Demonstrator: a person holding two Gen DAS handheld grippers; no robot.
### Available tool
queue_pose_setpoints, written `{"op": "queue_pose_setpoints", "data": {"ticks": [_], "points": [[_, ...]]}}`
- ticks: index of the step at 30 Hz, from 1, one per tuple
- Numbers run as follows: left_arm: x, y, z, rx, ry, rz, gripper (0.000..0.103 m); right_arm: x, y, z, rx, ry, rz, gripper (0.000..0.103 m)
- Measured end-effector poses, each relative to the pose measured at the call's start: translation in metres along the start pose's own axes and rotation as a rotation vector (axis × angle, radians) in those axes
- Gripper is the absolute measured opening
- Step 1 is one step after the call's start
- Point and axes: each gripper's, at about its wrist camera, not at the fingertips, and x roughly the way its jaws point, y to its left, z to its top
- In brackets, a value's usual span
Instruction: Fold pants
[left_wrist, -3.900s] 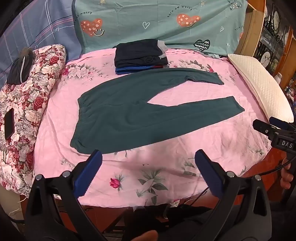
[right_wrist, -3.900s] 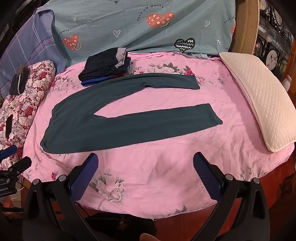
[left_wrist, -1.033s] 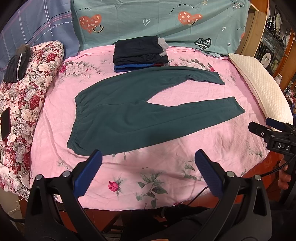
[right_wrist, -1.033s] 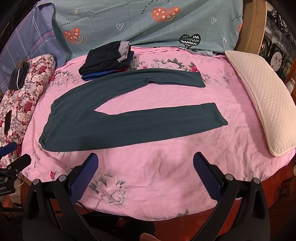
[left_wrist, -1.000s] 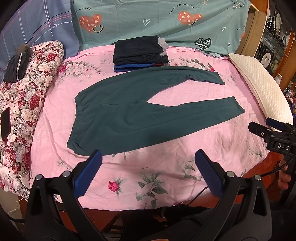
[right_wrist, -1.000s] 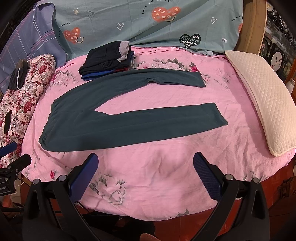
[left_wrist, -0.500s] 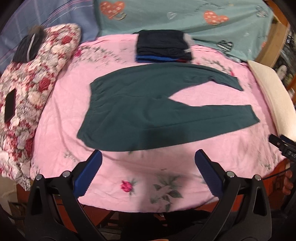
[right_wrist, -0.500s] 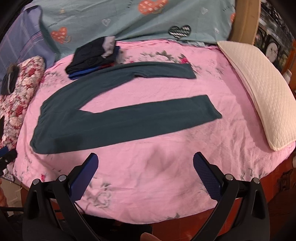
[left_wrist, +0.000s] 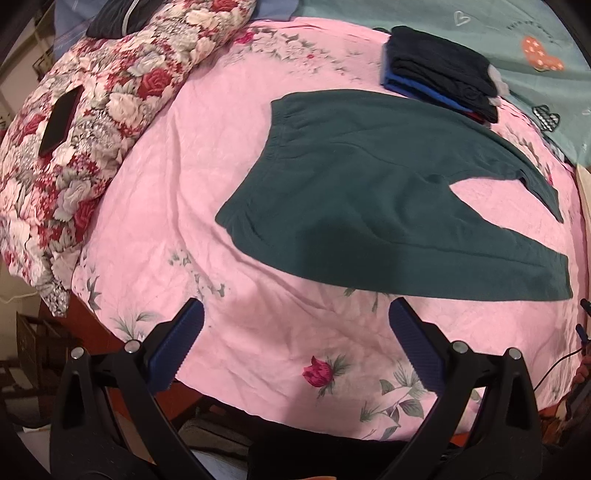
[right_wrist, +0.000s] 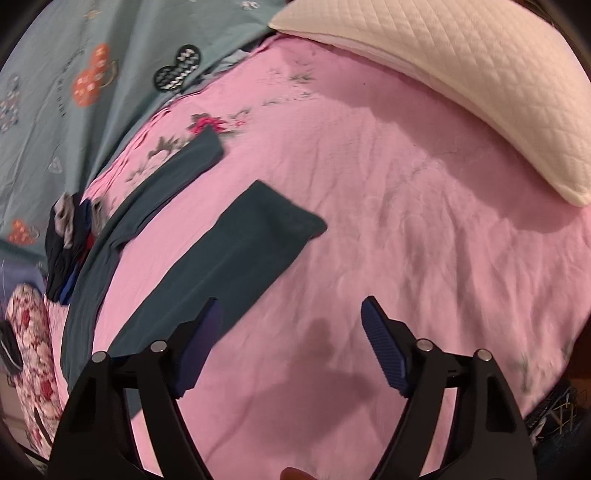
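Nearest, left tongs (left_wrist: 295, 341): released, blue pads spread wide over bare pink bedsheet (left_wrist: 177, 177), holding nothing; they hover short of the waistband, probably lining up on its near corner.
Right tongs (right_wrist: 290, 345): likewise released and empty, jaws apart above the sheet; the left pad overlaps the near trouser leg in view, though contact cannot be told.
Dark green pants (left_wrist: 369, 192): spread flat on the sheet, unfolded, legs splayed in a V, so each tong can presumably take one end.
Waistband (left_wrist: 258, 155): ahead and slightly left of the left tongs, near but apart.
Near leg cuff (right_wrist: 280, 218): ahead of the right tongs, between its pads' lines.
Far leg (right_wrist: 173, 173): beyond, angled toward the stack of folded clothes (left_wrist: 439, 70), which it nearly touches.
Floral pillow (left_wrist: 74, 122): far left, a dark phone (left_wrist: 61, 122) lying on it.
Cream quilted pillow (right_wrist: 461, 74): far right edge, well apart from the pants.
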Motion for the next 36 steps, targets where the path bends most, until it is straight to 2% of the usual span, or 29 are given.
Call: {"op": "queue_pose_setpoints", "data": {"ticks": [3,6,8,9,11,13,15,18,23,24,27,28,29,31,33,36], "points": [[0.004,0.006,0.004,-0.033,0.003,0.031,0.101,0.028,-0.005,0.015,0.033,0.026,0.007,0.069],[0.006,0.016,0.007,-0.071,0.006,0.064,0.101,0.048,-0.003,0.022,0.038,0.037,-0.026,0.055],[0.01,0.022,0.008,-0.082,0.004,0.08,0.101,0.057,0.0,0.024,0.028,0.027,-0.061,0.037],[0.013,0.025,0.009,-0.082,0.004,0.086,0.101,0.058,0.002,0.025,0.014,0.016,-0.076,0.033],[0.023,0.029,0.011,-0.07,0.006,0.102,0.101,0.056,0.003,0.026,0.0,-0.003,-0.083,0.015],[0.036,0.034,0.015,-0.054,0.009,0.113,0.101,0.048,-0.004,0.027,0.019,-0.012,-0.063,0.002],[0.048,0.038,0.021,-0.044,0.01,0.108,0.101,0.032,-0.013,0.026,0.055,-0.017,-0.019,0.001],[0.068,0.044,0.033,-0.035,0.013,0.1,0.101,0.0,-0.02,0.017,0.067,-0.042,-0.009,0.001],[0.093,0.04,0.053,0.036,-0.023,0.081,0.099,-0.041,-0.034,-0.004,0.07,-0.07,-0.04,0.001],[0.098,0.038,0.053,0.056,-0.021,0.087,0.095,-0.043,-0.038,-0.008,0.066,-0.071,-0.06,0.001],[0.123,0.038,0.057,0.114,0.01,0.099,0.072,-0.035,-0.057,-0.016,0.103,-0.059,-0.102,0.001],[0.124,0.04,0.059,0.106,-0.011,0.068,0.061,-0.031,-0.061,-0.017,0.114,-0.054,-0.114,0.001],[0.124,0.042,0.061,0.106,-0.018,0.024,0.055,-0.025,-0.064,-0.017,0.119,-0.043,-0.123,0.001],[0.122,0.04,0.064,0.14,-0.021,0.026,0.023,-0.023,-0.064,-0.017,0.119,-0.035,-0.13,0.001],[0.116,0.039,0.065,0.179,-0.027,0.061,0.021,-0.034,-0.056,-0.013,0.098,-0.063,-0.116,0.001],[0.093,0.049,0.068,0.156,-0.075,0.037,0.02,-0.059,-0.044,-0.005,0.066,-0.1,-0.078,0.001]]}}
